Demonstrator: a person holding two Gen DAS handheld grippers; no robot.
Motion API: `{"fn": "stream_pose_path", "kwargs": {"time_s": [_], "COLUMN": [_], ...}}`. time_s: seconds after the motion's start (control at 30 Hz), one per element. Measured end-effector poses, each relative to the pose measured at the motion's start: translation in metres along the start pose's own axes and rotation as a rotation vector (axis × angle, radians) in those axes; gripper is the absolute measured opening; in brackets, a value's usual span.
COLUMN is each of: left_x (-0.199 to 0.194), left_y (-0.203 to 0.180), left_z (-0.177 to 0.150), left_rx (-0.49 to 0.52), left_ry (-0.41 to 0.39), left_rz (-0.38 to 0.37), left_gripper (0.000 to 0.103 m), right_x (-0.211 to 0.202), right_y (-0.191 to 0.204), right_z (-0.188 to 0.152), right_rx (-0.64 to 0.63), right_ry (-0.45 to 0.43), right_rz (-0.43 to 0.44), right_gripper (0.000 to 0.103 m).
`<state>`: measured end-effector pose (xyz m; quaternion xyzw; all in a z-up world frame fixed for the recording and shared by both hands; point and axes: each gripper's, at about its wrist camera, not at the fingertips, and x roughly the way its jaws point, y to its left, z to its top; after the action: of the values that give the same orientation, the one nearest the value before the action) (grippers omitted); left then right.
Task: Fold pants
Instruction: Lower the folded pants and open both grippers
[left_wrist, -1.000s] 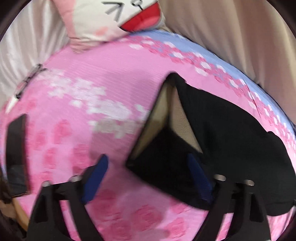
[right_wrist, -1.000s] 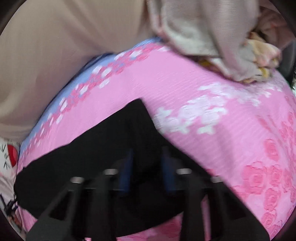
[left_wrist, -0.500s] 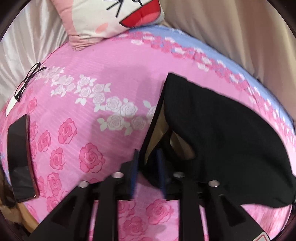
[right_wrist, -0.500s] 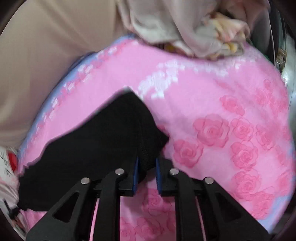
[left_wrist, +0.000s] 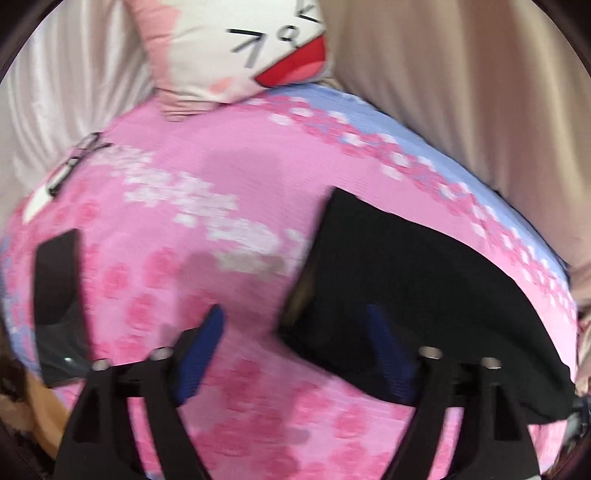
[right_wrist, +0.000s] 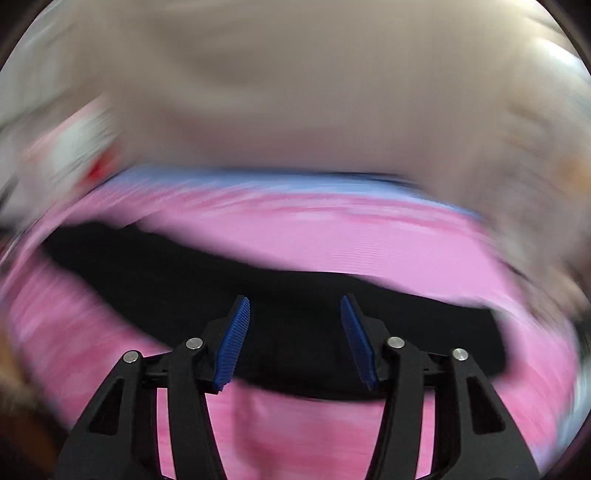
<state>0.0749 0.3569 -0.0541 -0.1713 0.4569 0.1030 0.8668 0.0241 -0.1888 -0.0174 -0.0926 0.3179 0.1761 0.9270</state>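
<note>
Black pants (left_wrist: 424, 280) lie folded on a pink rose-print bedsheet (left_wrist: 221, 221), filling the right half of the left wrist view. My left gripper (left_wrist: 295, 350) hovers over their near-left corner with its jaws opening wide; the corner lies below the gap and the blue pads (left_wrist: 201, 354) press on nothing. In the blurred right wrist view the pants (right_wrist: 184, 280) stretch as a dark band across the sheet (right_wrist: 369, 243). My right gripper (right_wrist: 295, 339) is above their near edge, jaws opening, with no cloth pinched between the pads (right_wrist: 234, 343).
A cartoon-face pillow (left_wrist: 236, 48) leans at the head of the bed beside beige curtains (left_wrist: 461, 92). A pair of glasses (left_wrist: 74, 162) and a dark phone (left_wrist: 55, 306) lie on the sheet's left side. The sheet's far border is blue (left_wrist: 369, 118).
Both grippers let go of the pants and spread their jaws. The left one rose and pulled back from the corner; the right view swung sharply and now faces the pants' long edge.
</note>
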Motion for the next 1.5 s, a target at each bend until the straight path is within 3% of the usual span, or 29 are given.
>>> {"fn": "stream_pose_path", "kwargs": {"time_s": [0.07,0.13,0.2,0.3,0.37,0.43,0.5,0.57,0.6,0.63,0.67,0.7,0.73,0.83,0.87,0.9,0.97,1.03,1.1,1.17,1.2,1.23,1.3,1.4,1.5], "left_x": [0.010,0.023,0.028,0.030,0.036,0.037,0.041,0.049,0.052,0.054,0.052,0.049,0.046,0.033,0.028,0.025,0.035,0.046,0.039,0.029,0.026,0.023,0.006,-0.024,-0.027], "left_y": [-0.011,-0.014,-0.005,0.018,0.027,0.030,0.026,0.011,0.003,-0.006,-0.015,-0.017,-0.017,0.001,0.005,0.012,0.024,0.029,0.037,0.040,0.041,0.040,0.033,-0.001,-0.036], "left_z": [-0.008,-0.018,-0.024,-0.029,-0.030,-0.025,-0.021,-0.016,-0.014,-0.013,-0.010,-0.008,-0.003,0.009,0.011,0.012,0.011,0.005,-0.003,-0.009,-0.011,-0.012,-0.013,-0.007,0.003], "left_rx": [0.032,0.040,0.025,-0.052,-0.100,-0.120,-0.116,-0.046,-0.002,0.040,0.082,0.094,0.098,0.040,0.039,0.037,0.025,0.005,-0.033,-0.048,-0.049,-0.054,-0.061,0.007,0.069], "left_ry": [-0.006,0.017,0.019,0.020,0.045,0.018,0.007,0.002,0.005,-0.003,-0.015,-0.023,-0.024,0.004,-0.005,-0.014,0.028,0.053,0.009,-0.031,-0.032,-0.037,-0.085,-0.168,-0.218], "left_rz": [0.034,0.107,0.130,0.061,0.005,-0.021,-0.014,0.020,0.035,0.041,0.035,0.042,0.026,-0.058,-0.050,-0.027,-0.057,-0.028,0.011,0.022,0.062,0.109,0.178,0.130,0.116], "left_gripper": [0.084,0.084,0.084,0.084,0.084,0.084,0.085,0.083,0.076,0.049,0.044,0.023,0.013,0.011,0.011,0.012,0.017,0.048,0.065,0.071,0.072,0.072,0.071,0.072,0.085], "right_x": [0.044,0.075,0.101,0.126,0.140,0.155,0.168,0.176,0.177,0.176,0.171,0.165,0.156,0.119,0.118,0.124,0.143,0.145,0.125,0.109,0.106,0.107,0.120,0.158,0.202], "right_y": [0.069,0.120,0.156,0.180,0.183,0.174,0.177,0.183,0.188,0.192,0.194,0.194,0.194,0.198,0.201,0.206,0.213,0.203,0.183,0.163,0.149,0.134,0.097,0.060,0.065], "right_z": [0.016,0.026,0.040,0.053,0.061,0.068,0.069,0.061,0.060,0.061,0.064,0.067,0.071,0.077,0.073,0.062,0.042,0.032,0.034,0.041,0.046,0.050,0.062,0.087,0.109], "right_rx": [-0.176,-0.316,-0.391,-0.389,-0.334,-0.257,-0.228,-0.231,-0.229,-0.232,-0.230,-0.215,-0.196,-0.198,-0.214,-0.251,-0.295,-0.230,-0.153,-0.137,-0.127,-0.113,-0.043,0.098,0.072], "right_ry": [0.039,0.051,0.051,0.076,0.105,0.143,0.179,0.206,0.209,0.207,0.202,0.195,0.186,0.128,0.138,0.167,0.184,0.197,0.153,0.099,0.085,0.080,0.098,0.157,0.188], "right_rz": [0.118,0.147,0.194,0.255,0.280,0.323,0.332,0.356,0.361,0.358,0.360,0.376,0.401,0.503,0.517,0.508,0.416,0.448,0.490,0.413,0.361,0.307,0.202,0.270,0.298], "right_gripper": [0.050,0.050,0.050,0.049,0.047,0.044,0.032,0.006,0.005,0.004,0.004,0.004,0.004,0.004,0.005,0.006,0.013,0.015,0.014,0.020,0.027,0.041,0.045,0.045,0.045]}}
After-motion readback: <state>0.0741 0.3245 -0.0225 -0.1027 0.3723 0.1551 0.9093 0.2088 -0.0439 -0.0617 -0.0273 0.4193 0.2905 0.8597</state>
